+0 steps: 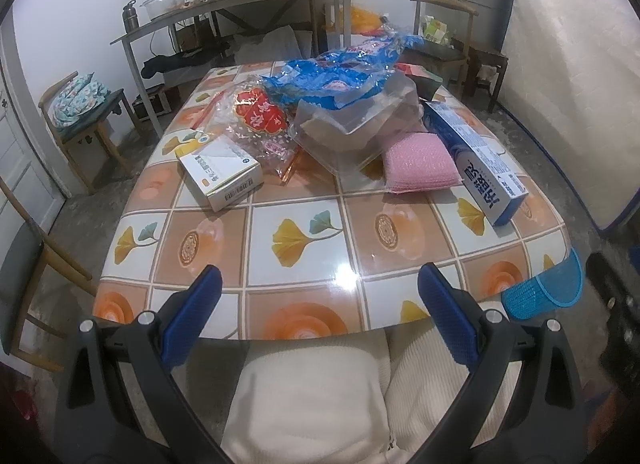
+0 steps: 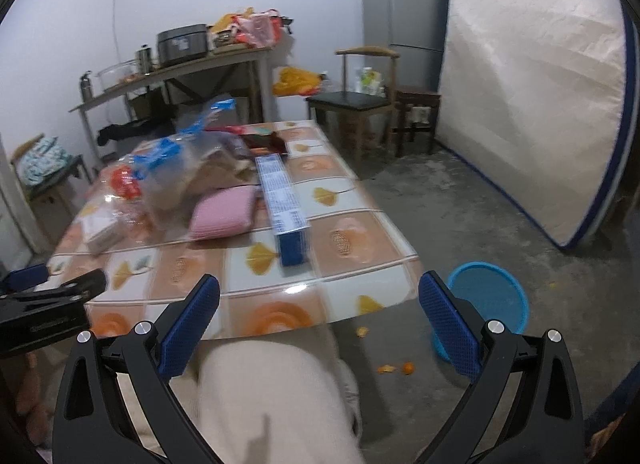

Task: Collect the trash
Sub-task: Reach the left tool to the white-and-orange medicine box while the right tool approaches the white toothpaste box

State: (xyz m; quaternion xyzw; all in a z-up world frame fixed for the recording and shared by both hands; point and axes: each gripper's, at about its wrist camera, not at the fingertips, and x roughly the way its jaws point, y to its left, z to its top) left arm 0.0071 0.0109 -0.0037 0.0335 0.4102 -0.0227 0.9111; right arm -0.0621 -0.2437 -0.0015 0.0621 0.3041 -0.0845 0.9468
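Both the left gripper point(image 1: 320, 296) and right gripper point(image 2: 320, 304) have jaws spread, holding nothing. Risk imo: grabbing the crinkly clear bag point(image 1: 356, 120) could drag the toothpaste box point(image 1: 476, 160) off the table point(image 1: 312, 236), missing the blue bin point(image 2: 486, 304).

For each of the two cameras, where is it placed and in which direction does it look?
Left wrist: sits on the left gripper, low at the table's near edge, facing along the table toward the back wall; its open blue fingers and the person's cream-clad lap show.
Right wrist: sits on the right gripper, further right, facing the table corner, floor, blue basket and mattress; its open fingers, the lap and the left gripper's body show.
Shared: the pink pouch, the long blue box, the basket.
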